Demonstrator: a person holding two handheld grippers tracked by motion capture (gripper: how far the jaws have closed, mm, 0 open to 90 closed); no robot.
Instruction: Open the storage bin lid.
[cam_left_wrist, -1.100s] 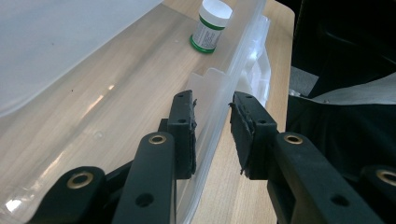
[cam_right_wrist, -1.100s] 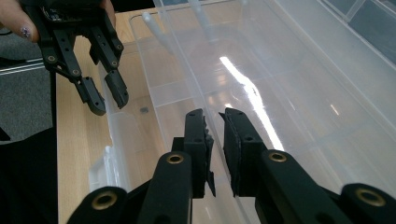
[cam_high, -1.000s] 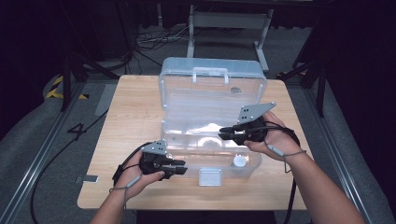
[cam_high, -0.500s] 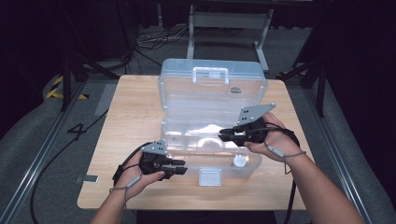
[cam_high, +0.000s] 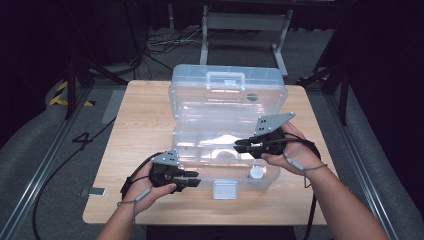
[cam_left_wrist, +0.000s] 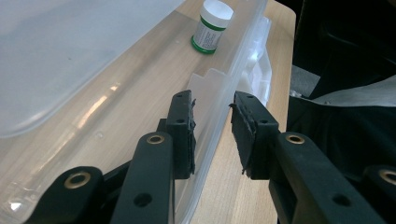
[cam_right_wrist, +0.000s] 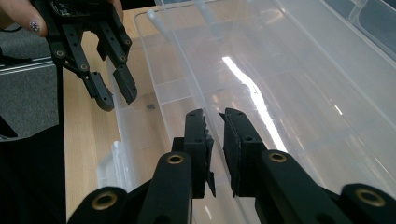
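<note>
The clear box sits open on the table. Left gripper: jaws apart, the box's front wall stands between them, not pinched. A small bottle is inside the box, far past the jaws. Right gripper: jaws w/ a thin gap, over the box, nothing held.

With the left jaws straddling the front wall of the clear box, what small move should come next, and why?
Probably close the left gripper on the front wall of the clear box. Its jaws stand on either side of that wall with gaps showing, so nothing is gripped yet. The right gripper hangs over the open box, jaws nearly together and empty, so steadying the box seems to come first.
</note>
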